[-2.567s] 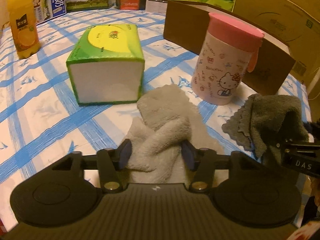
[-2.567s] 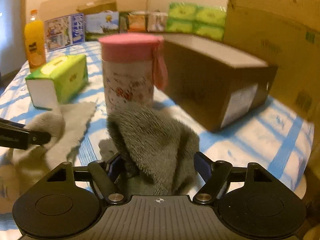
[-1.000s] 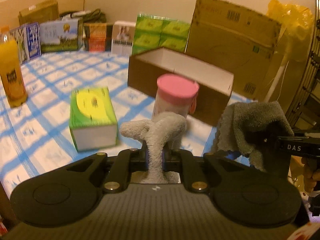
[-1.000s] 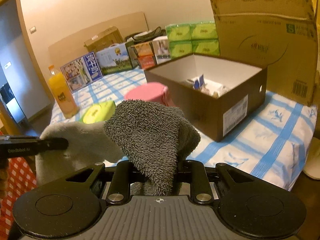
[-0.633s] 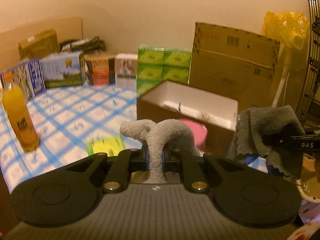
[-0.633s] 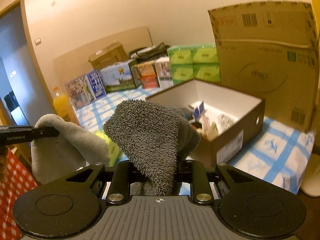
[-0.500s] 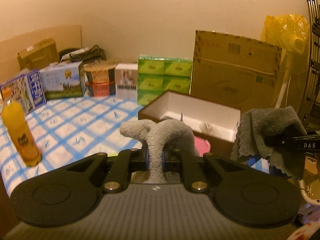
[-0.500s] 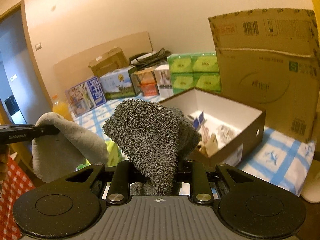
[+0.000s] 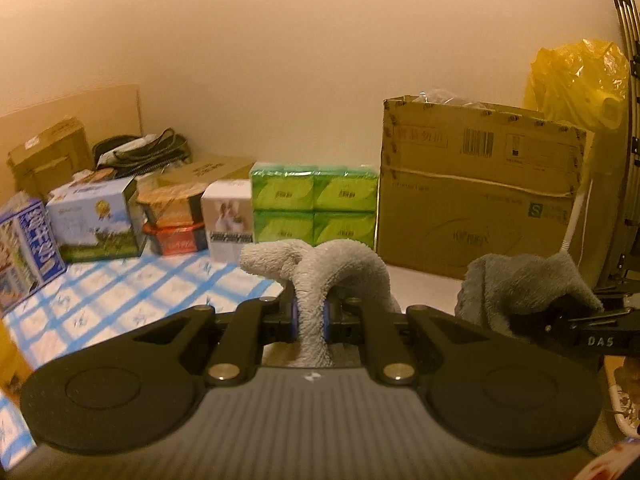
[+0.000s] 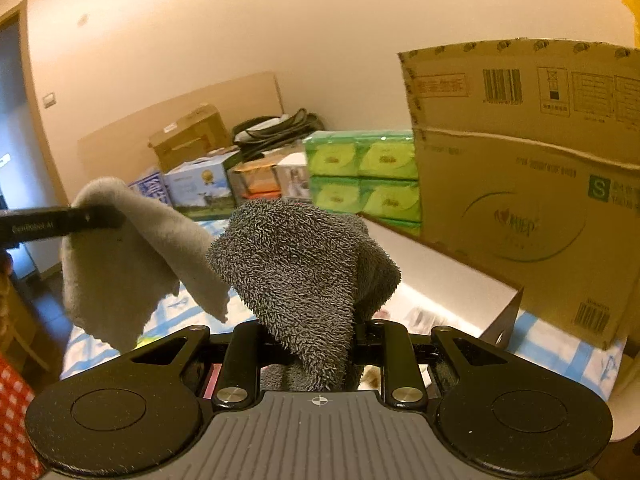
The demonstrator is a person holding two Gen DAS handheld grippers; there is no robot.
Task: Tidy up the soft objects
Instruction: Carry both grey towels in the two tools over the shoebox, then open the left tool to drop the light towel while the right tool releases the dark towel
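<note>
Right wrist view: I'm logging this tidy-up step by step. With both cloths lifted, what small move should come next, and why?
Probably carry the dark grey fluffy cloth forward over the open brown cardboard box. The right gripper is shut on it, the left gripper pinches the light beige towel, and the box lies just ahead and below, so neither cloth is above its opening yet.

You've got a light beige-grey cloth point(image 9: 320, 268) and a darker charcoal-grey fuzzy cloth point(image 10: 304, 264). Your tablecloth point(image 9: 120, 292) is white with a blue check, the stacked tissue packs point(image 9: 314, 204) are bright green, and the big carton point(image 9: 476, 208) is plain brown cardboard.
</note>
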